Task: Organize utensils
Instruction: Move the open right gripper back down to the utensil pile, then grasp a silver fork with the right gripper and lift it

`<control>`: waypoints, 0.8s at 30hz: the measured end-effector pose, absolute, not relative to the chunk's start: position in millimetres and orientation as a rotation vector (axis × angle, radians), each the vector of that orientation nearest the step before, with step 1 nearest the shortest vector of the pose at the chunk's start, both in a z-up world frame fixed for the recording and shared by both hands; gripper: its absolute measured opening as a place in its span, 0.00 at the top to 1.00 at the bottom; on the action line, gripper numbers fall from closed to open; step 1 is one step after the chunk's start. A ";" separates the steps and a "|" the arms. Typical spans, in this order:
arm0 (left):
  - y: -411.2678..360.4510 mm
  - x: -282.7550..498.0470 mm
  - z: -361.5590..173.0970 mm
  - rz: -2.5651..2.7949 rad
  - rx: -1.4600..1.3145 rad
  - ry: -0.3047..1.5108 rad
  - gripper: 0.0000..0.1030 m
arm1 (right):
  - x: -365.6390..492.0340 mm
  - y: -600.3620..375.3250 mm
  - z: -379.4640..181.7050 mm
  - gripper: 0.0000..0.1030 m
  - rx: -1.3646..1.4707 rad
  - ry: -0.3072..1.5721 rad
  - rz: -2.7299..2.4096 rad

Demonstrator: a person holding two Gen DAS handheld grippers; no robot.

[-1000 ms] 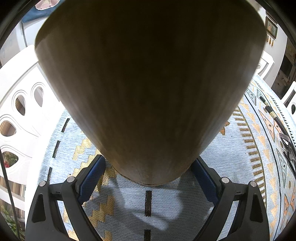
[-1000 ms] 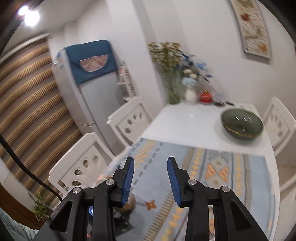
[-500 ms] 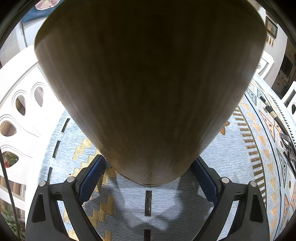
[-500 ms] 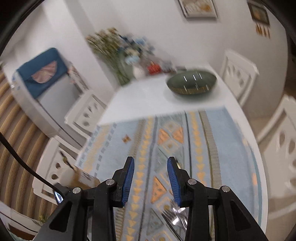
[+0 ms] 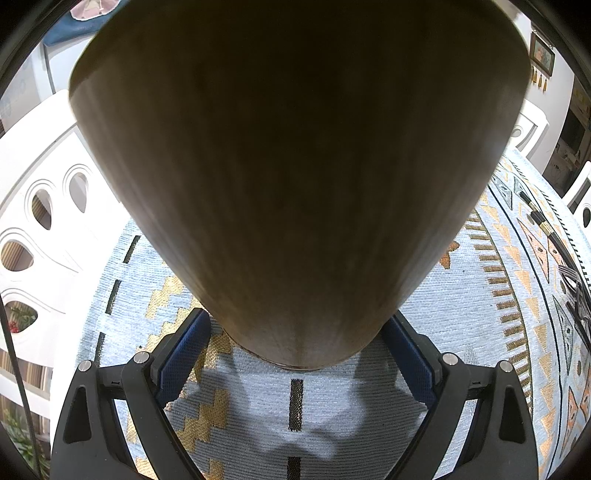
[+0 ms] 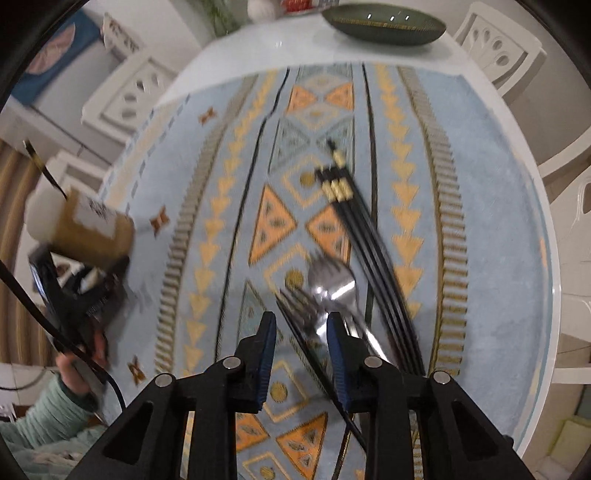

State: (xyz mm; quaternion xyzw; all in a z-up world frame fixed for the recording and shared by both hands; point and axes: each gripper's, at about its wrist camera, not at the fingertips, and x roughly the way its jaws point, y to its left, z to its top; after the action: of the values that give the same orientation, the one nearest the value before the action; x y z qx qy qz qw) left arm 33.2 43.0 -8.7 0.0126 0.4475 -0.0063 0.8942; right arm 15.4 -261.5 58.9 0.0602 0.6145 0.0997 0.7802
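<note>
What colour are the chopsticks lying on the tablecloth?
Black, with gold bands near their thick ends. The chopsticks show best in the right wrist view.

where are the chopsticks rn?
Right wrist view: the black chopsticks lie on the patterned runner, right of centre, beside the forks and right of the right gripper.

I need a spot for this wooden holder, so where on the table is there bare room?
The white tabletop between the patterned cloth's far edge and the dark green bowl is bare, as is the cloth's right-hand blue band. It is crowded mid-cloth, where black chopsticks and forks lie by the closing right gripper.
</note>
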 end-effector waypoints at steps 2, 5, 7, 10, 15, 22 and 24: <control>42.9 32.9 -8.7 -0.013 0.026 0.928 0.08 | 15.2 -256.8 50.8 0.79 0.086 1.356 0.196; 42.8 33.1 -8.6 -0.013 0.026 0.928 0.08 | 14.6 -255.2 39.0 0.82 0.048 1.387 0.188; 42.6 32.6 -8.6 -0.013 0.026 0.928 0.08 | 14.7 -254.5 32.7 0.82 0.016 1.399 0.175; 42.7 33.1 -8.5 -0.013 0.026 0.928 0.08 | 15.9 -256.6 24.2 0.82 0.003 1.424 0.171; 42.7 33.3 -8.4 -0.013 0.026 0.928 0.07 | 19.2 -257.1 20.5 0.82 0.000 1.427 0.201; 42.6 33.3 -8.4 -0.014 0.027 0.928 0.07 | 36.7 -243.5 12.6 0.81 -0.052 1.444 0.215; 42.7 33.5 -8.3 -0.014 0.027 0.928 0.07 | 40.9 -244.5 11.1 0.81 -0.036 1.456 0.223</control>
State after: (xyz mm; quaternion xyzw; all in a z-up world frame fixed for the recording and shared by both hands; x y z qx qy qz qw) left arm 33.5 42.7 -8.3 0.0129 0.4476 -0.0066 0.8941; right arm 40.9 -244.5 11.1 -0.0165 0.6639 0.1019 0.7407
